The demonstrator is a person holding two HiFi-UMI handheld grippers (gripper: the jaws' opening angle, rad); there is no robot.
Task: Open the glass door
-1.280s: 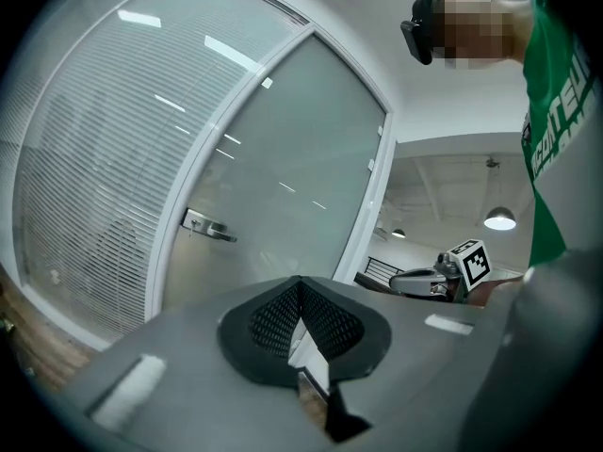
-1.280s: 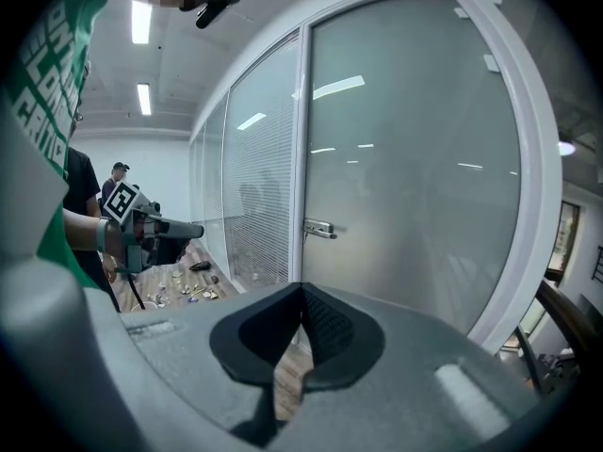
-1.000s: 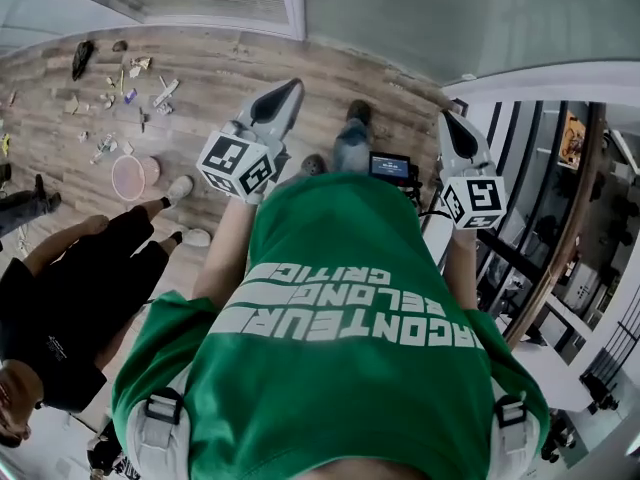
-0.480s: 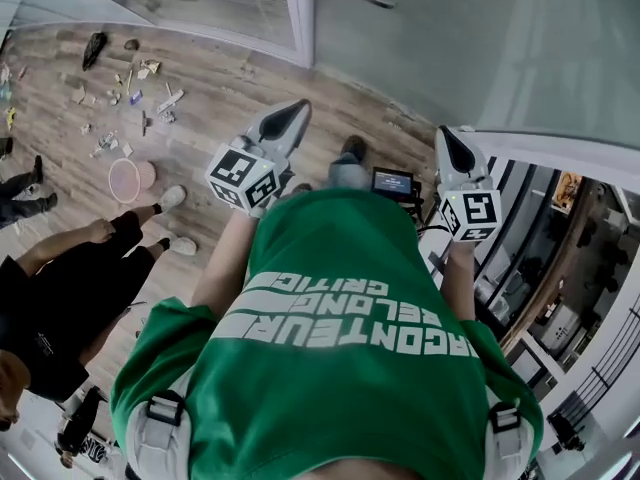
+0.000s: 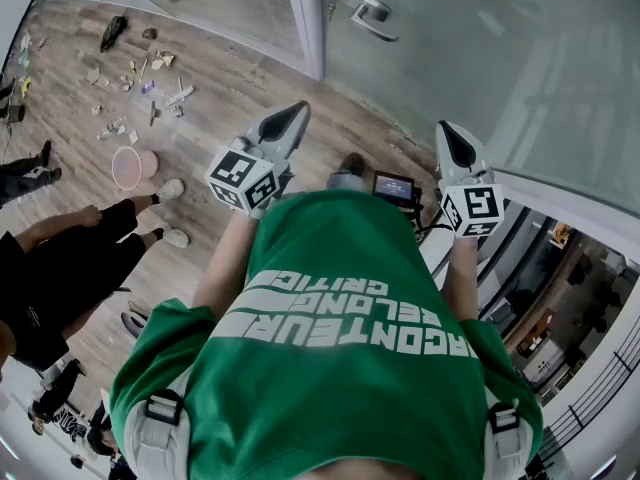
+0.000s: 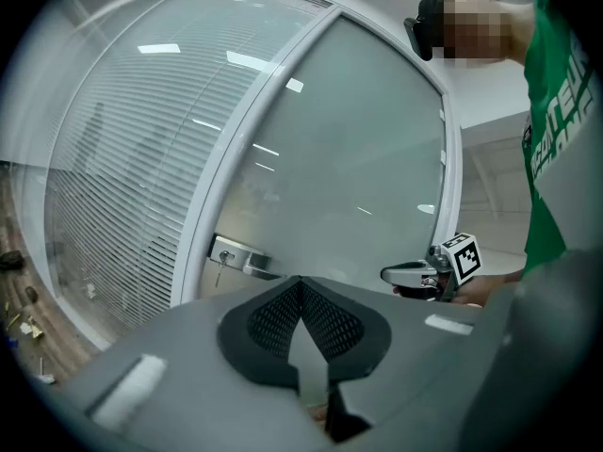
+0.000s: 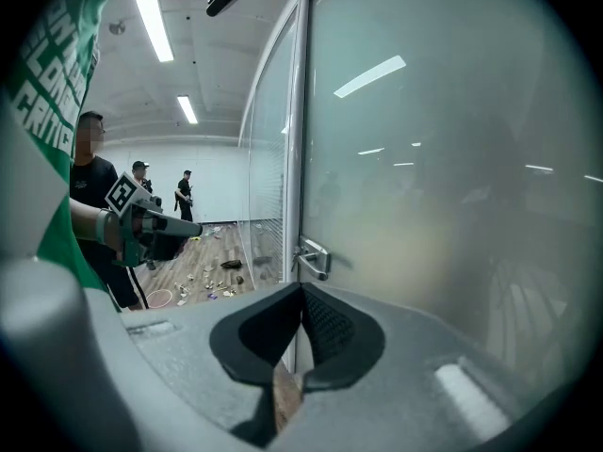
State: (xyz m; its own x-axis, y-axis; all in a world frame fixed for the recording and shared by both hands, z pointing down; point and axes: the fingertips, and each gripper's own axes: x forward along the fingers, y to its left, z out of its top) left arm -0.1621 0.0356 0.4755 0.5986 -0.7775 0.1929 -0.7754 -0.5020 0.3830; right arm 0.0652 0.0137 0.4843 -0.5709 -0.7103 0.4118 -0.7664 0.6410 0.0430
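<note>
The left gripper [image 5: 288, 116] and right gripper [image 5: 446, 133] are both closed tight and hold nothing. The frosted glass door [image 5: 500, 68] stands just ahead, not touched. Its lever handle [image 5: 368, 14] is at the door's left edge.

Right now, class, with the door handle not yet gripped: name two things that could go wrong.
First, the left gripper and right gripper both have jaws together, empty; unless one opens, it may slip off the lever handle. Second, the glass door stands close ahead, so a hard gripper tip could strike the pane.
</note>
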